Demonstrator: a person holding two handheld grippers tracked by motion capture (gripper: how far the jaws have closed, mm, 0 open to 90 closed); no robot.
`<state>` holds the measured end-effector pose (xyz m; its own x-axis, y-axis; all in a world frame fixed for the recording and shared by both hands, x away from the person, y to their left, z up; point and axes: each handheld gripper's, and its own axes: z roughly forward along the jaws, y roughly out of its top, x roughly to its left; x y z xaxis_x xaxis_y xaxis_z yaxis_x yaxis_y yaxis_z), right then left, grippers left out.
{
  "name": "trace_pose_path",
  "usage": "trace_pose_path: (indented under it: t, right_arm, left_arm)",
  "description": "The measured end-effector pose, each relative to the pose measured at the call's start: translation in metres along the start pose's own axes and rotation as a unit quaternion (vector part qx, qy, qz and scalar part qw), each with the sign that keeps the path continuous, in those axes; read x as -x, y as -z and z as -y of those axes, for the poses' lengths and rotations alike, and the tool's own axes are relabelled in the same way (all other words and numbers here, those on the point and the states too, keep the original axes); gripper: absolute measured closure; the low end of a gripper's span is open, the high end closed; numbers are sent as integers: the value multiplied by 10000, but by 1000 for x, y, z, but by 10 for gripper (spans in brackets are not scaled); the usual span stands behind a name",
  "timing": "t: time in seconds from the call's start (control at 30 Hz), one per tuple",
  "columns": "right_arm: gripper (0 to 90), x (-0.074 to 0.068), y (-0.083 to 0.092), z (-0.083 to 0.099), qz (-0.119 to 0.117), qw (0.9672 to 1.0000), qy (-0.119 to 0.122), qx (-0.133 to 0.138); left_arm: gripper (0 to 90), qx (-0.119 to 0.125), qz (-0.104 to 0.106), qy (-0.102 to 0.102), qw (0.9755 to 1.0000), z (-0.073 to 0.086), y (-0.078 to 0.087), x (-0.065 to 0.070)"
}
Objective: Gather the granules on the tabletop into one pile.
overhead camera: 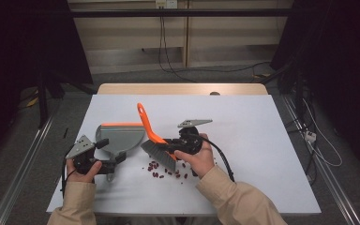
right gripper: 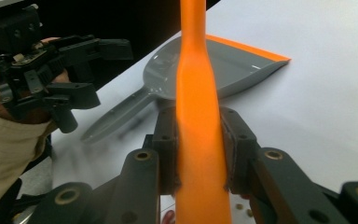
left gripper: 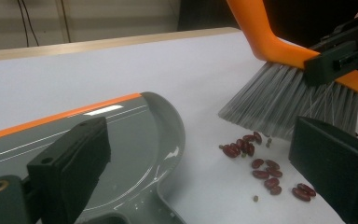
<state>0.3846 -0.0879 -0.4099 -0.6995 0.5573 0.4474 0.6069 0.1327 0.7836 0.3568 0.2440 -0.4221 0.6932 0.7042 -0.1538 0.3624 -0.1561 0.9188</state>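
Table (overhead camera: 262,154): a white sheet over a wooden top, with everything that matters gathered toward the near left.
Dustpan (overhead camera: 122,136): grey with an orange lip, lying flat. Its mouth points to the far side and its handle runs back toward the person's left hand.
Brush (overhead camera: 157,140): orange handle rising up and away, grey bristles down at the table beside the right-hand edge of the pan.
Left gripper (overhead camera: 102,152): hangs over the pan's handle end. In the left gripper view its jaws stand wide apart with nothing pressed between them, so it is released, not gripping the pan.
Right gripper (overhead camera: 176,146): clenched on the brush. In the right gripper view both pads squeeze the orange handle (right gripper: 198,140) from either side.
Beans (overhead camera: 166,171): a loose scatter of dark red beans on the table, just on the near side of the bristles and to the right of the pan's handle.
Key relation: the beans lie between the brush and the pan, nearer the right hand. The pan's long axis runs near to far, so its open lip faces away from the beans rather than toward them.
Judgement: sweeping leftward would push the beans against the pan's side or handle. I'd say the pan needs turning, or the beans steering round to the lip.
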Motion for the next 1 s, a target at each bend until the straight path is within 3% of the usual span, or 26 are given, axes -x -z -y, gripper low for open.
trace_pose_path:
  t: [0.2, 0.37, 0.5, 0.57, 0.67, 1.0]
  right_arm:
    - [715, -9, -10, 3, -150, 9999, -14, -67]
    - [715, -17, -21, 9, -333, 9990, -270, -161]
    - [715, -24, -32, 16, -361, 9975, -463, -393]
    - [715, -23, -38, 21, -272, 9965, -609, -504]
    - [716, -18, -41, 23, 103, 9961, -665, -579]
    - [714, -5, -29, 24, 491, 9936, -822, -602]
  left_arm:
    - [53, 22, -26, 3, 10000, -1, 2, -1]
    - [53, 39, -39, 20, 10000, -1, 2, -1]
    - [53, 40, -41, 25, 10000, 0, 2, -1]
    - [53, 55, -44, 14, 10000, -1, 2, -1]
    - [53, 75, -72, -10, 9999, -1, 2, -1]
    - [53, 59, -52, -34, 10000, -1, 3, 0]
